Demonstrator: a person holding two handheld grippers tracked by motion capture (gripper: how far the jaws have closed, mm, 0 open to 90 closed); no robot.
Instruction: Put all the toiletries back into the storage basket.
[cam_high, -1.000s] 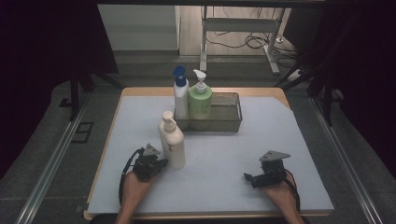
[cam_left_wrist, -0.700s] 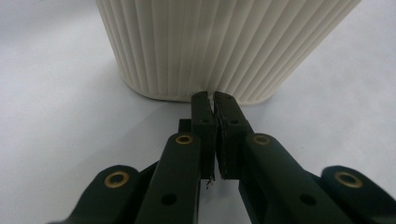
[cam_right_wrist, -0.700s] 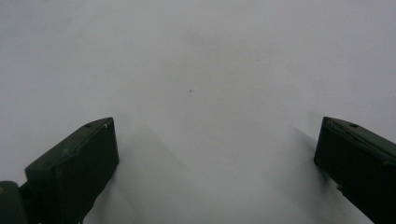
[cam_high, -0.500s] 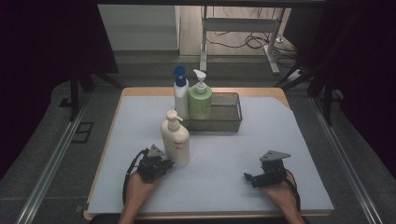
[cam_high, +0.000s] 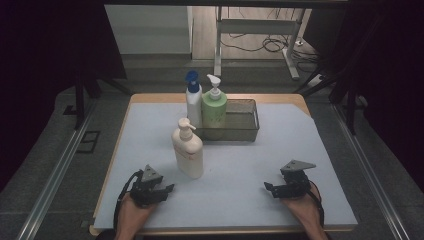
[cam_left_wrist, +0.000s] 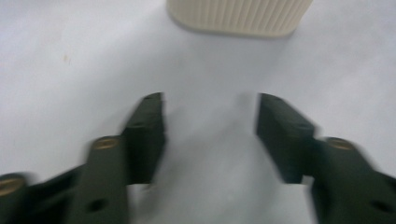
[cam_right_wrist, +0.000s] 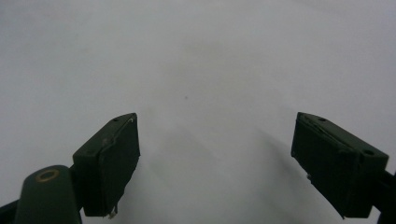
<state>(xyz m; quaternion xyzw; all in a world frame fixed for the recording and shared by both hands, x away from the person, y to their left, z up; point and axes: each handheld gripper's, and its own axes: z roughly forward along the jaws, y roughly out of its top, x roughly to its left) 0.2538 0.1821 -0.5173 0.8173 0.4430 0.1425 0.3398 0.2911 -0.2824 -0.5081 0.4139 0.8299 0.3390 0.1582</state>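
Cream bottle (cam_high: 188, 150) stood upright on mat (cam_high: 240, 195), in front of basket (cam_high: 240, 122). Left gripper (cam_high: 162, 189) just let go, jaws opening, nothing btwn. Right gripper (cam_high: 270, 188) open, empty, closing a bit. Prob. next: pull left hand back.

- Pump bottle (cam_high: 188, 149) upright on mat (cam_high: 320, 150), near centre, slightly toward 9 o'clock.
- Wire basket (cam_high: 240, 122) at 12 o'clock from it, on mat's far edge.
- Two pump bottles (cam_high: 214, 105) at basket's 9 o'clock end, side by side.
- Left gripper (cam_high: 161, 190) at 7 o'clock from near bottle, apart from it.
- Right gripper (cam_high: 272, 188) at 4 o'clock, well apart.
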